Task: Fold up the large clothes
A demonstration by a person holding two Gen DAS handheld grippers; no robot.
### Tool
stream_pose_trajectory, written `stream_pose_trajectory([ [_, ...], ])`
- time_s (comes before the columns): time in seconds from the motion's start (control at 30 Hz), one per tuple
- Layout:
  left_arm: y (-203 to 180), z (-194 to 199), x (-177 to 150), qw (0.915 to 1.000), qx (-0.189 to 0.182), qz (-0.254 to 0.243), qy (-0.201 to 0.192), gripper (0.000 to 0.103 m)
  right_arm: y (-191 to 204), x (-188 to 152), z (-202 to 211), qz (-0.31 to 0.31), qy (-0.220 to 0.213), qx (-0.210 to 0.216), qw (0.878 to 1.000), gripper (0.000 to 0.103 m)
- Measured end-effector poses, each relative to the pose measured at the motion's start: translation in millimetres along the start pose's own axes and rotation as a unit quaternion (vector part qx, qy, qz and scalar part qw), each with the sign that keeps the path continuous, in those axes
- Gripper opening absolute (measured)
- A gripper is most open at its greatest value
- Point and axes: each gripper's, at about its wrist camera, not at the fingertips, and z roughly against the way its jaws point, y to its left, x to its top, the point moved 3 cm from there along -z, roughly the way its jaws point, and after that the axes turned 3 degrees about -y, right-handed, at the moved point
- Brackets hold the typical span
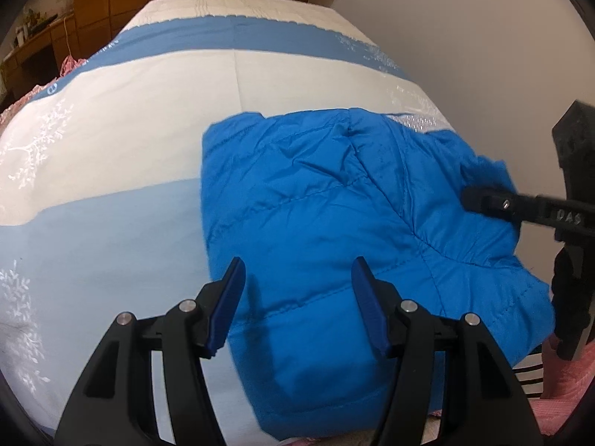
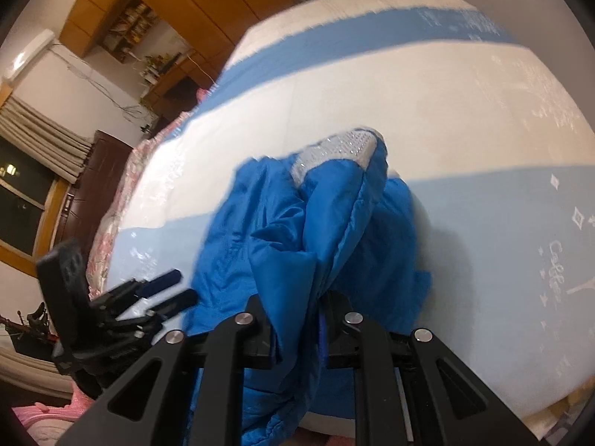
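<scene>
Bed (image 1: 130, 119) with striped cover, bearing one garment.
The cover runs in white, mid-blue and pale-blue bands with white leaf prints; a pink floral layer (image 2: 111, 208) shows along its left edge. A bright blue padded jacket (image 1: 316, 200) lies partly folded on the pale-blue and white bands, near the right edge.

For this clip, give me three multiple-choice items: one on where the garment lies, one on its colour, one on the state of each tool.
1. Where does the padded jacket lie?
A. on the striped bedspread
B. on a wooden floor
C. on a hanger

2. What colour is it?
A. red
B. bright blue
C. black

3. Which tool grips fabric?
A. left
B. right
C. neither

Key: 1 A, the bright blue padded jacket is spread on the white and blue striped bedspread. 2 B, its shell is bright blue in both views. 3 B, the right tool is shut on a fold of it, while the left tool hangs open above it.
</scene>
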Motion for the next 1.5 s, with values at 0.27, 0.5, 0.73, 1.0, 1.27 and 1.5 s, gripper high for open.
stream_pose_trajectory([
  [0.27, -2, -37, -7, 0.9989, 0.036, 0.028, 0.007, 0.069, -53, -32, -48, -0.03, 0.046, -0.011, 0.998, 0.021],
  [0.5, 5, -45, -9, 0.9969, 0.062, 0.045, 0.016, 0.071, -59, -39, -66, -0.03, 0.045, -0.016, 0.998, 0.024],
  [0.73, 8, -17, -6, 0.9939, 0.098, 0.047, 0.022, 0.066, -11, -28, -12, 0.06, 0.001, -0.124, 0.991, 0.032],
  [1.0, 7, 7, -23, 0.9943, 0.099, 0.033, 0.024, 0.066, 52, -44, 9, 0.145, 0.017, -0.031, 0.989, 0.033],
  [1.27, 9, -10, -33, 0.9943, 0.089, 0.049, 0.032, 0.074, 28, -87, -25, 0.144, 0.091, -0.085, 0.982, 0.03],
  [1.5, 14, -34, -51, 0.9957, 0.058, 0.054, 0.048, 0.077, 0, -115, -58, 0.102, 0.098, -0.096, 0.985, 0.029],
])
